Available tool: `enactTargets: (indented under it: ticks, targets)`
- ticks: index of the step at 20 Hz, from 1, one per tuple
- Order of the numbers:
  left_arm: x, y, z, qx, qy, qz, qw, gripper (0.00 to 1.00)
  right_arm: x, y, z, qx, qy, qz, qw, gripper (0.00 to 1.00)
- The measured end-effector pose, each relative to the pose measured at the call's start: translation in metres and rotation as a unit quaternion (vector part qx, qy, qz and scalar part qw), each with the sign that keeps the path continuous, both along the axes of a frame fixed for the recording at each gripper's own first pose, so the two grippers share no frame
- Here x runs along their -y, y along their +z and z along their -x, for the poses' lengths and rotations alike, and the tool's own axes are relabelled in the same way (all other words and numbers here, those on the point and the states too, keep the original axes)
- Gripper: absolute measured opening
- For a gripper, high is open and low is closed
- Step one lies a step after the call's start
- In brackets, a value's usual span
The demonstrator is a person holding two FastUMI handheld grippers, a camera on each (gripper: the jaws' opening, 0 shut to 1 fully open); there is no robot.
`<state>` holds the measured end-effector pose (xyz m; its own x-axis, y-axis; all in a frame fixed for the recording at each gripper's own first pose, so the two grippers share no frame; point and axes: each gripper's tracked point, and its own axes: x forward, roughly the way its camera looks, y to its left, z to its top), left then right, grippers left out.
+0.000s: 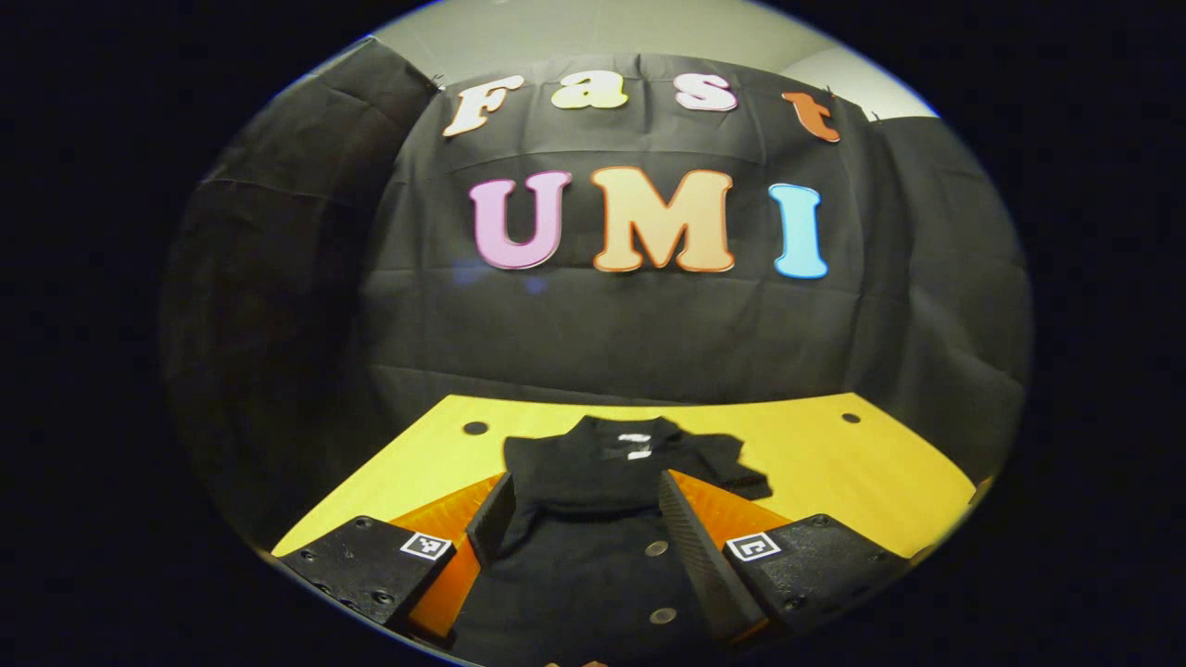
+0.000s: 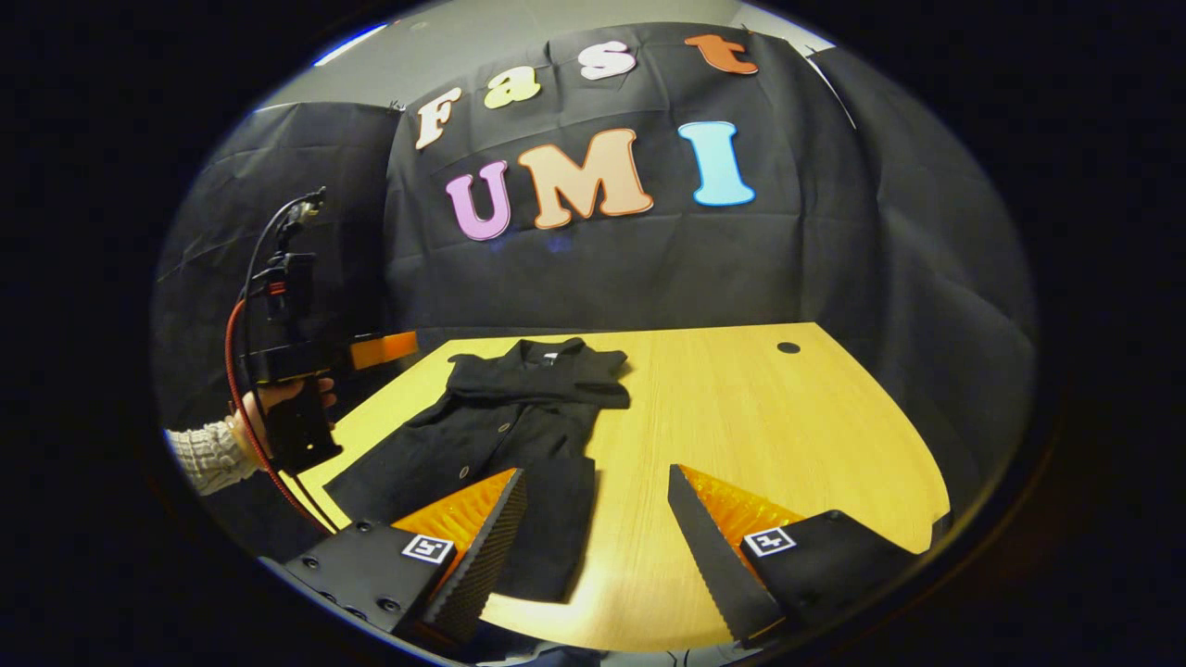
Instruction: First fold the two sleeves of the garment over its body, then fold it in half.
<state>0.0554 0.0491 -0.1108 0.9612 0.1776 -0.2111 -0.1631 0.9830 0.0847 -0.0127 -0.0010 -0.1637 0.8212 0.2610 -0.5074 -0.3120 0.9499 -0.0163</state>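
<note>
A black buttoned garment (image 1: 593, 472) lies flat on the yellow table (image 1: 834, 463), collar at the far end, both sleeves lying across its chest. My left gripper (image 1: 582, 500) hovers open above the garment's lower body, a finger on each side of the button row, nothing between them. In the right gripper view the garment (image 2: 500, 435) stretches from the far collar to its near hem. My right gripper (image 2: 598, 482) stands open over the hem's right corner and bare table. The left gripper (image 2: 371, 352) is held by a hand at the garment's left.
A sleeved hand (image 2: 232, 435) with a red cable holds the left gripper's handle. Small round holes mark the table top (image 2: 788, 347), which has bare room right of the garment. Black cloth walls close in behind and at both sides.
</note>
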Motion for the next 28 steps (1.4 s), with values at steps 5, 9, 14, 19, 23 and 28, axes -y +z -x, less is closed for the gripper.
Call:
enactTargets:
  ticks: [5,9,14,19,23,28]
  targets:
    - [-0.054,-0.044,0.083,-0.065,0.025,-0.032,0.997,0.92,-0.029,-0.036,0.021,-0.026,0.001,0.027,0.999,0.97]
    - [-0.07,-0.101,0.138,-0.13,0.041,0.004,0.991,0.92,-0.052,-0.061,0.034,-0.038,-0.018,0.024,0.999,0.98]
    - [-0.086,-0.164,0.175,-0.214,0.046,0.011,0.976,0.93,-0.051,-0.109,0.043,-0.066,-0.036,0.057,0.996,0.98]
    - [-0.101,-0.178,0.179,-0.232,0.042,0.014,0.972,0.9,-0.045,-0.149,0.04,-0.098,-0.043,0.076,0.991,0.98]
    - [-0.102,-0.189,0.179,-0.246,0.04,0.022,0.968,0.9,-0.048,-0.171,0.044,-0.125,-0.041,0.098,0.986,0.98]
    - [-0.101,-0.189,0.183,-0.221,0.037,-0.009,0.974,0.9,-0.047,-0.174,0.046,-0.115,-0.053,0.084,0.988,0.99]
